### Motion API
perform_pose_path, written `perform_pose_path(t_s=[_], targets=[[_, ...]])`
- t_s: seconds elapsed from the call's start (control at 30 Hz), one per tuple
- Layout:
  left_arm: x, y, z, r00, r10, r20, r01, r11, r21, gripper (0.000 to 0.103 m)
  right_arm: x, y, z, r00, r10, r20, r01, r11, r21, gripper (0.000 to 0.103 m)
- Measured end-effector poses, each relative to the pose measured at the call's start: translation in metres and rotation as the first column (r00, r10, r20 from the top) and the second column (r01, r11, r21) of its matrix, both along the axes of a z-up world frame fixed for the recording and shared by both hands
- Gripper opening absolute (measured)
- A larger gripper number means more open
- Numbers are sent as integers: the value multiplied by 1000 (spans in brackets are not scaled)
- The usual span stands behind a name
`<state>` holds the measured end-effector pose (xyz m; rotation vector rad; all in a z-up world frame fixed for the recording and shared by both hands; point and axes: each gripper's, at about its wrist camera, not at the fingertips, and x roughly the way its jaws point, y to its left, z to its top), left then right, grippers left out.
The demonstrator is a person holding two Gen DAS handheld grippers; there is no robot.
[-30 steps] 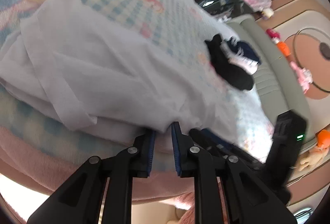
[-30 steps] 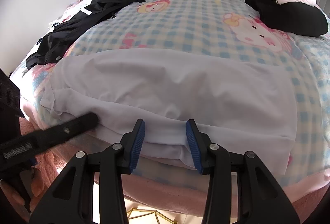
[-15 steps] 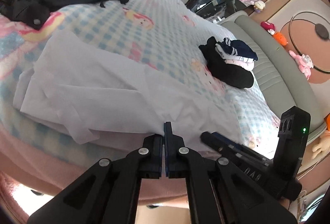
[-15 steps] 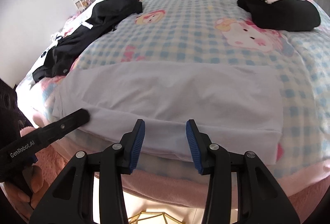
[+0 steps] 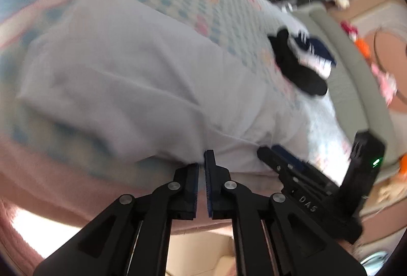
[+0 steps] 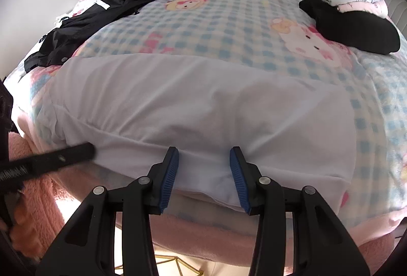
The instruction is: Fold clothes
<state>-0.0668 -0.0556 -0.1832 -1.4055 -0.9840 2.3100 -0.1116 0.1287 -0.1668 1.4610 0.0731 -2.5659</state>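
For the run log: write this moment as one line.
stage: gripping hem | left gripper: nearly shut at white garment edge, grip unclear | right gripper: open, astride hem | bed

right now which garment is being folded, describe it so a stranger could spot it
On the checked cartoon blanket, look at the near edge. The white garment lies spread flat there; unlike the crumpled black jacket and the folded stack, it is pale and plain.
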Motion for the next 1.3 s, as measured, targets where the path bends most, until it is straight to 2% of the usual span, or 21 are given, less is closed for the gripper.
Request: perform_pose_path(t_s=[0.13, 0.37, 0.4, 0.47, 0.53, 0.6, 0.67, 0.8, 0.9, 1.0, 1.03, 1.07, 1.13, 1.23, 1.3], targets=[[3, -21, -6, 997, 71, 8, -72, 992, 100, 8, 3, 3, 5, 1000, -15, -2, 15, 1000, -26, 43], [15, -39, -3, 984, 180, -8, -177, 976, 125, 9, 10, 14, 15, 997, -71, -33, 69, 996, -57, 43], [18, -43, -3, 980, 198, -10, -195, 972, 133, 11, 11, 19, 15, 996, -84, -33, 82, 995, -64, 43], [23, -50, -2, 973, 229, 0, -227, 963, 143, 28, 14, 28, 17, 994, -109, -31, 106, 991, -77, 43], [30, -58, 2, 962, 271, 3, -269, 952, 147, 31, 17, 36, 18, 992, -125, -21, 122, 988, -95, 43], [36, -64, 11, 951, 308, -30, -303, 947, 108, 31, 20, 40, 22, 991, -135, -28, 131, 985, -109, 43], [35, -68, 18, 947, 317, -58, -315, 948, 31, 31, 22, 44, 27, 987, -153, -38, 147, 981, -130, 43], [17, -64, 13, 954, 300, -2, -298, 947, -118, 30, 20, 50, 30, 979, -195, -50, 188, 975, -119, 43], [16, -65, 12, 949, 317, -2, -314, 939, -140, 28, 18, 54, 25, 975, -223, -19, 218, 967, -133, 43], [17, -64, 17, 950, 310, -45, -313, 938, -150, 28, 19, 50, 23, 978, -208, -22, 205, 973, -106, 43], [18, -66, 18, 947, 316, -56, -321, 934, -154, 22, 19, 49, 20, 979, -201, -19, 199, 976, -90, 43], [19, -68, 19, 944, 324, -65, -330, 931, -157, 8, 19, 49, 17, 981, -196, -14, 194, 978, -77, 43], [22, -70, 23, 937, 342, -72, -349, 908, -230, 4, 18, 48, 11, 981, -195, 7, 195, 978, -67, 43], [19, -67, 24, 934, 353, -55, -351, 880, -321, 3, 19, 47, 8, 983, -183, 5, 183, 982, -47, 43], [22, -75, 24, 922, 387, -25, -369, 856, -361, 3, 19, 49, 10, 984, -179, 1, 179, 982, -53, 43]])
